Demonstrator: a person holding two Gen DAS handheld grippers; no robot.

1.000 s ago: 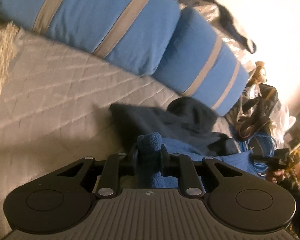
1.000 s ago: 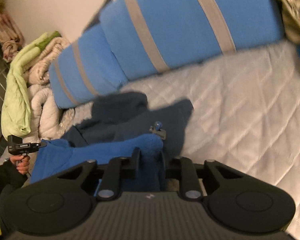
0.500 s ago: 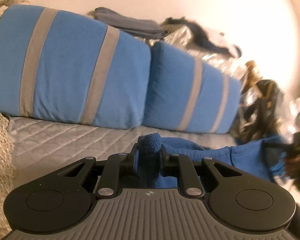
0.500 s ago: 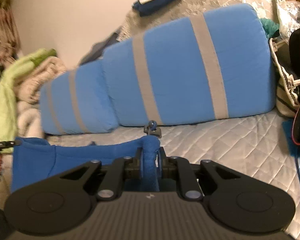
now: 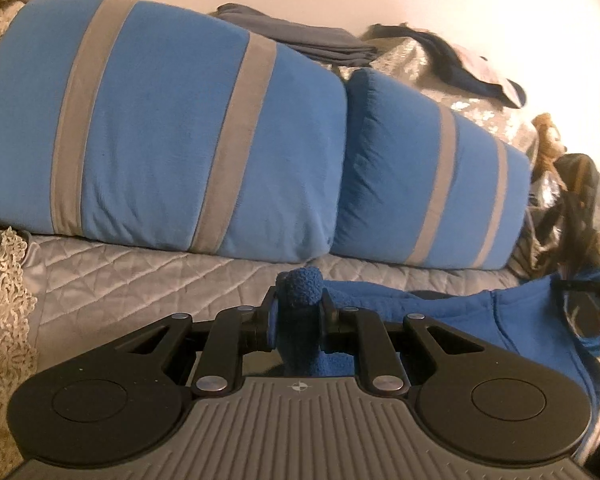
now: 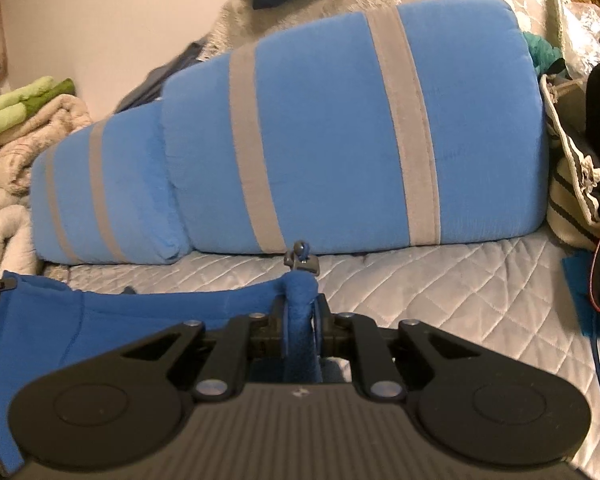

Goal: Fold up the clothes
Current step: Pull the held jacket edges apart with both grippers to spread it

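Quilted bed, blue garment stretched sideways, left tool and right tool each clamping a corner.

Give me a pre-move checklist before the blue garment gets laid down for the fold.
1. Left gripper pinching blue garment: ok.
2. Right gripper clamped on the garment's other end: ok; its jaws have just been closing.
3. Top edge stretched between both grippers: ok, slight sag.
4. Quilted bedspread ahead free for laying down: ok.
5. Drawcord toggle clear of the grip: ok, it pokes above.
6. Lower hem hanging free: cannot tell, hidden.
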